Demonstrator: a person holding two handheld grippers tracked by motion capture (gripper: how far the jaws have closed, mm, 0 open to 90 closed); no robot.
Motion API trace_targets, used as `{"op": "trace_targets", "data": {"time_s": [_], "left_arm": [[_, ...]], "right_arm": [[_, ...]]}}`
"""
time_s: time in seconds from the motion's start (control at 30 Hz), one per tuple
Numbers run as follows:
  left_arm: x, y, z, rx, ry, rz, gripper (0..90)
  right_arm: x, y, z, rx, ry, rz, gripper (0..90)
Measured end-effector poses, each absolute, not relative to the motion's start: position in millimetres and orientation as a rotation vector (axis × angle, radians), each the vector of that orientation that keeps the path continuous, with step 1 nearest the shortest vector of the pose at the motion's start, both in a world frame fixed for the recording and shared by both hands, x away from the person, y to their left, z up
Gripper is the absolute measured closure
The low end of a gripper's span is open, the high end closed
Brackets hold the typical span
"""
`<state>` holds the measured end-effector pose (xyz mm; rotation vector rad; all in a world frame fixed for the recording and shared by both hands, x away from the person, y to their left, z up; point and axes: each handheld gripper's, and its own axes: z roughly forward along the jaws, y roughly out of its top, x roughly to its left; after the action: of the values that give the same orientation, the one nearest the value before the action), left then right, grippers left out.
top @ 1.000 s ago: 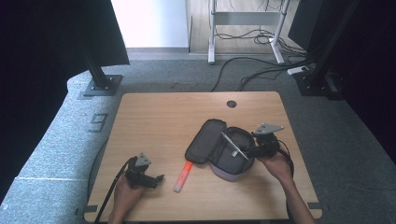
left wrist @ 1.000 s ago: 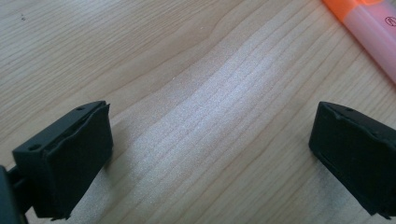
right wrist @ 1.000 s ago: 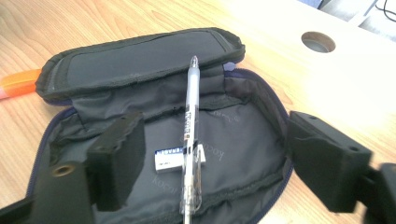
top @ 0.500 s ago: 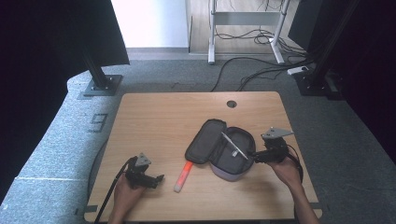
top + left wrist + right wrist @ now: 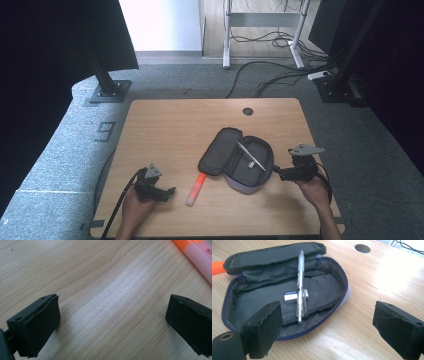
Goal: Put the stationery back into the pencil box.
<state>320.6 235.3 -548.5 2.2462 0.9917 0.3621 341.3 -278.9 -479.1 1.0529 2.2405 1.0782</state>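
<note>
A dark pencil case lies open in the middle of the table, with a silver pen slanting across it. In the right gripper view the pen rests over a small white eraser inside the case. My right gripper is just right of the case; its jaws have just been opening, and it stands open with nothing between them. An orange highlighter lies left of the case. My left gripper rests open on the wood beside the highlighter.
The wooden table has a round cable hole near its far edge. Bare wood stretches behind and left of the case. Cables trail from both grippers off the front edge.
My right gripper has drawn back to the right, off the case, and the pen stays lying across the case. The left gripper has not moved.
</note>
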Motion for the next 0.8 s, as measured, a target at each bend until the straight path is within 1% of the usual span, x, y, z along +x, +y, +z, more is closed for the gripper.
{"op": "trace_targets", "data": {"time_s": [0.4, 0.8], "left_arm": [[320.6, 235.3, -548.5, 2.246, 0.992, 0.362, 0.0], [320.8, 235.4, -548.5, 2.247, 0.987, 0.359, 0.0]], "right_arm": [[333.2, -292.3, -506.4, 1.134, 2.231, 1.082, 9.9], [331.9, -295.0, -533.5, 1.177, 2.242, 1.023, 10.5]]}}
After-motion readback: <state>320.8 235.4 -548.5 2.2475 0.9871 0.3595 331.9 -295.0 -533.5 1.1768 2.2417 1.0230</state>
